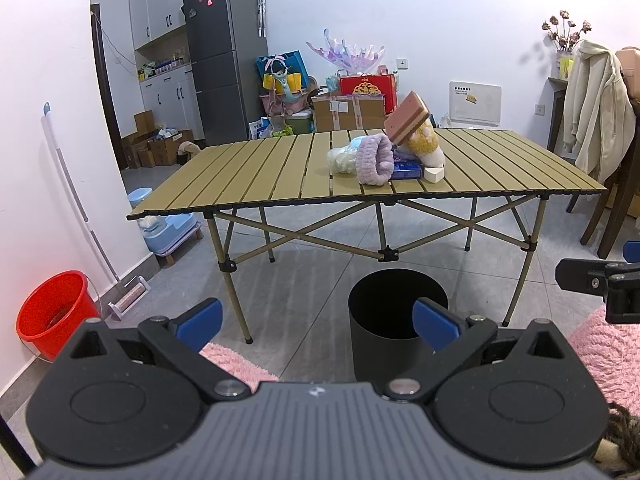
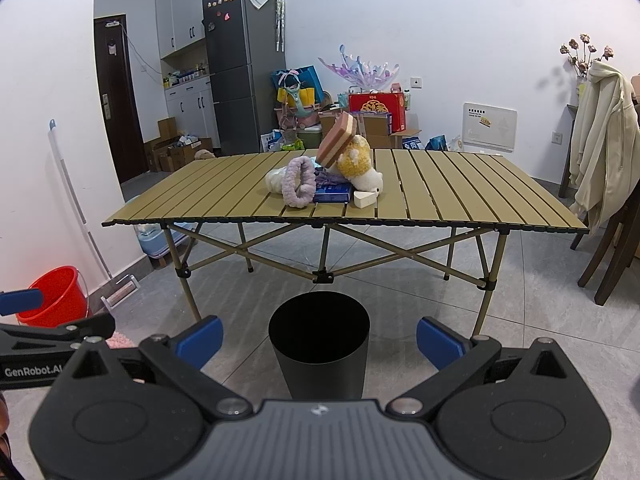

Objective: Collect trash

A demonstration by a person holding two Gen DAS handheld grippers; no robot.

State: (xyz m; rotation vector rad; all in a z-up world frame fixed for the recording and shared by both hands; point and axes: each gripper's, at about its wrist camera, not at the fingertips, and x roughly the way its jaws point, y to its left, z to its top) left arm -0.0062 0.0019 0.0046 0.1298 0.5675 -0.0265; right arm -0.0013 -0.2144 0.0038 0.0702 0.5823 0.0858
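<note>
The left claw [image 1: 316,320] gapes wide, holding nothing. On the worktop [image 1: 248,176], a pile [image 1: 384,156] of soft items sits mid-surface. The black bin [image 2: 319,350] stands on the floor below. The right claw [image 2: 319,340] likewise gapes, holding nothing.

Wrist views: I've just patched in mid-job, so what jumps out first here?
A small heap sits mid-table: a pink sponge tilted on a yellow plush toy, with a fluffy purple headband upright in front. On the floor before the table stands an open black bin, directly ahead. Both tongs, left and right, are open and hold nothing; a red bucket stands by the left wall.
</note>
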